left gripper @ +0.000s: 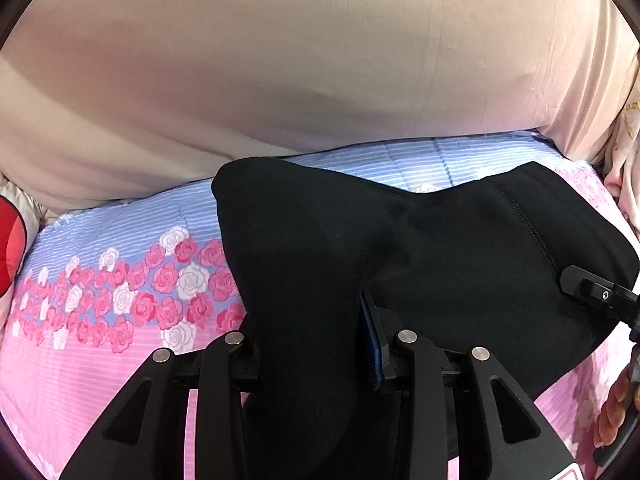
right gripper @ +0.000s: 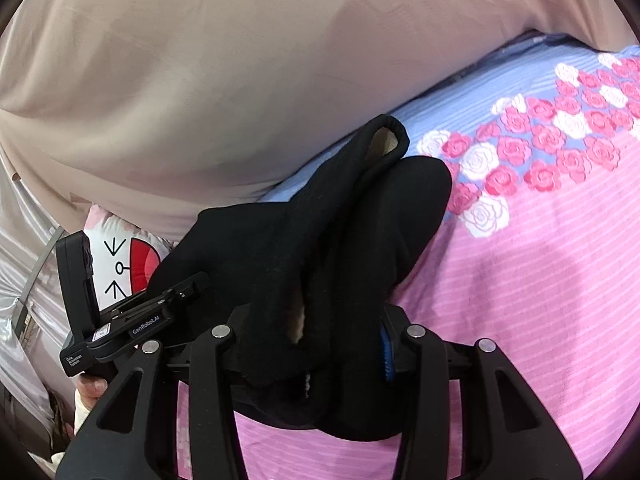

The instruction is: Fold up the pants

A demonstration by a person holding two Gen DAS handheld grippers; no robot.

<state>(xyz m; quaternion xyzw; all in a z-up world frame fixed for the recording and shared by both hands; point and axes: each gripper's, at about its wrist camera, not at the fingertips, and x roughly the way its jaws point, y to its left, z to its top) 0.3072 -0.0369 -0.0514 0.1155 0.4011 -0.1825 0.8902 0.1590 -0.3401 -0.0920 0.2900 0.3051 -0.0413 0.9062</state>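
Pants [left gripper: 320,248] hang bunched over the rose-print bedsheet [left gripper: 120,280] — left gripper [left gripper: 316,344] and right gripper [right gripper: 316,332] each clamp black fabric.

Black tool [left gripper: 316,344] linkages, silver pivot screws, blue ribbed pads [right gripper: 385,350]

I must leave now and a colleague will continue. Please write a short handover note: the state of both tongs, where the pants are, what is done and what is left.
Left tongs: shut on a thick bunch of the black pants.
Right tongs: shut on another bunch of the pants, pale lining showing in the fold.
Pants: partly bunched, part lying on the floral bedsheet, in front of the beige duvet. Both tongs are close together.
Done: both ends gripped; how many folds are made, I cannot tell.
Left: lay the pants flat on the sheet, smooth the fold, release both tongs.
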